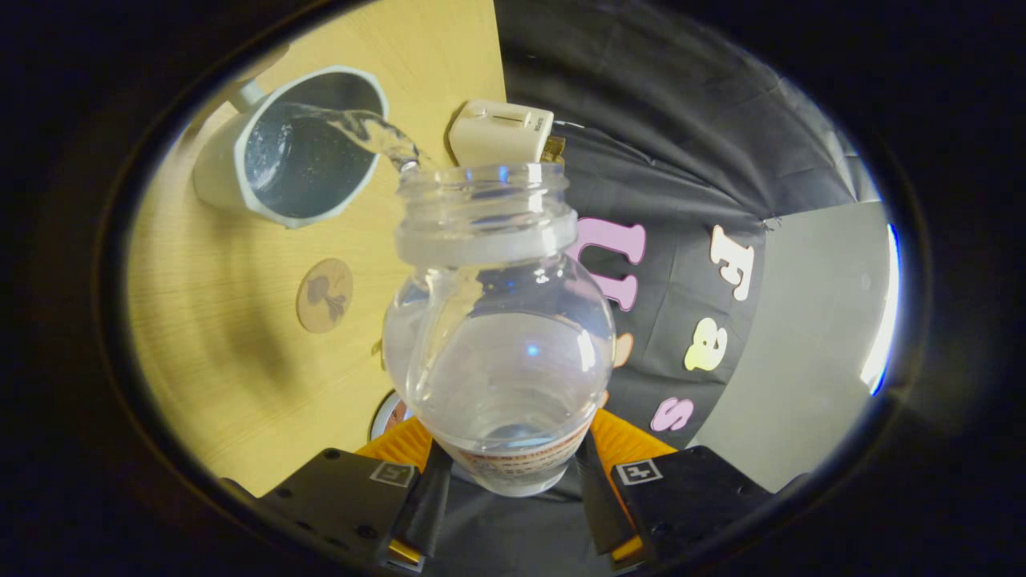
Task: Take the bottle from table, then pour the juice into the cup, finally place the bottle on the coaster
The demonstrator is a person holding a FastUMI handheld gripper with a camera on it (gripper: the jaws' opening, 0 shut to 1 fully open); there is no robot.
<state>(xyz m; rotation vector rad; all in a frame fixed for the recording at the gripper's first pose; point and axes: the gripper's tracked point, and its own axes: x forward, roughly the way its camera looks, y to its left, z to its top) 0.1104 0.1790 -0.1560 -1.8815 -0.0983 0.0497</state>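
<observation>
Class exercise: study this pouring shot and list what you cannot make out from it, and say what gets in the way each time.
- How full the cup is: dark inside, with the stream splashing in.
- The round object on the table: mostly behind the bottle.
- The bottle's base and label: hidden between the claw fingers pressing on it.
- The cream box beyond the bottle mouth: its lower part is covered.

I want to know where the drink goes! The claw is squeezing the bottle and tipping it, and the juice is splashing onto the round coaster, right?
Not quite. In the gripper view the claw is squeezing the tipped bottle, but the juice streams into the cup, not onto the coaster, which lies apart on the table.
</observation>
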